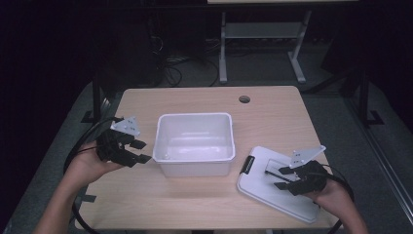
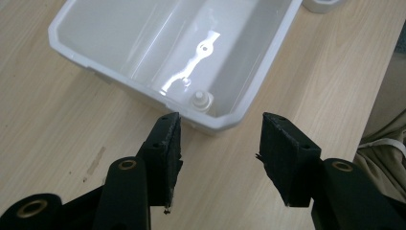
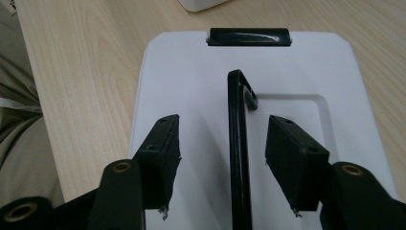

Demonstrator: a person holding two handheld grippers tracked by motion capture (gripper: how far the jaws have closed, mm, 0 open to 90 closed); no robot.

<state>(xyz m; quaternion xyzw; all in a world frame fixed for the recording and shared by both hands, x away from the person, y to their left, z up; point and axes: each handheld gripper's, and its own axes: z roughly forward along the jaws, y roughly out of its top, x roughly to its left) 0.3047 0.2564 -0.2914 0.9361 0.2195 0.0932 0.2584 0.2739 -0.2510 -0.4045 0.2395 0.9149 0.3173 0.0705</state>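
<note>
The lid (image 3: 249, 120) runs off the bottom edge in the right gripper view; the bin's (image 2: 143, 48) far end is cut off above.

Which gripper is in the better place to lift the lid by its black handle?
The right gripper. Its open fingers sit on either side of the black handle on the lid. The left gripper is by the bin, across from the lid.

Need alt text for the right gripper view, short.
The right gripper, jaws open, straddles the raised black handle of a white lid lying flat on a wooden table. A black latch sits at the lid's far edge.
</note>
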